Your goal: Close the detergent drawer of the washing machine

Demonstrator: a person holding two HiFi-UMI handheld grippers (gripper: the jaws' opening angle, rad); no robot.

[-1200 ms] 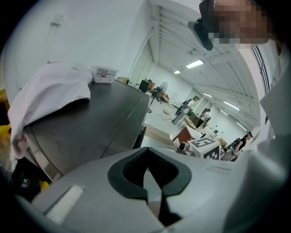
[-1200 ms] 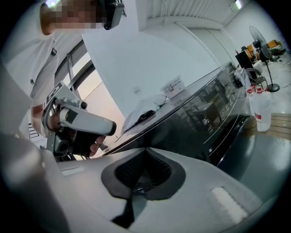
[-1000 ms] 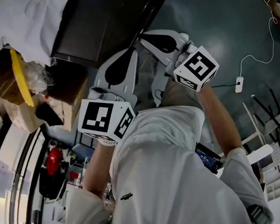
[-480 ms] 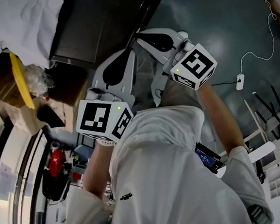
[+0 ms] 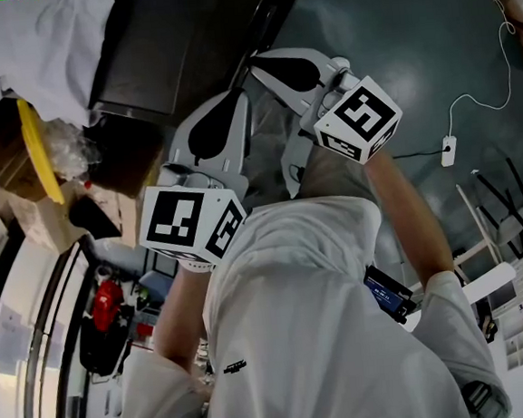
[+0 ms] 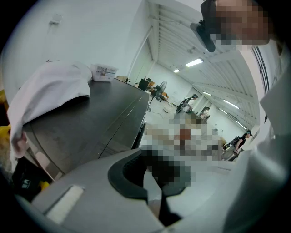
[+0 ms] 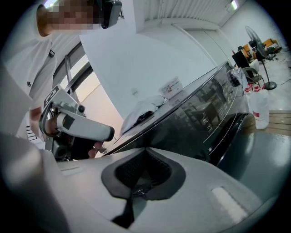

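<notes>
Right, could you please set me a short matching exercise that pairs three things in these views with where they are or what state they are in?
Things:
1. white cloth
2. right gripper
3. white plug block

Places or states:
A. lying on the grey floor
B. lying on top of the dark washing machine
C. jaws together, nothing between them

Pairs: 1-B; 2-C; 3-A.
</notes>
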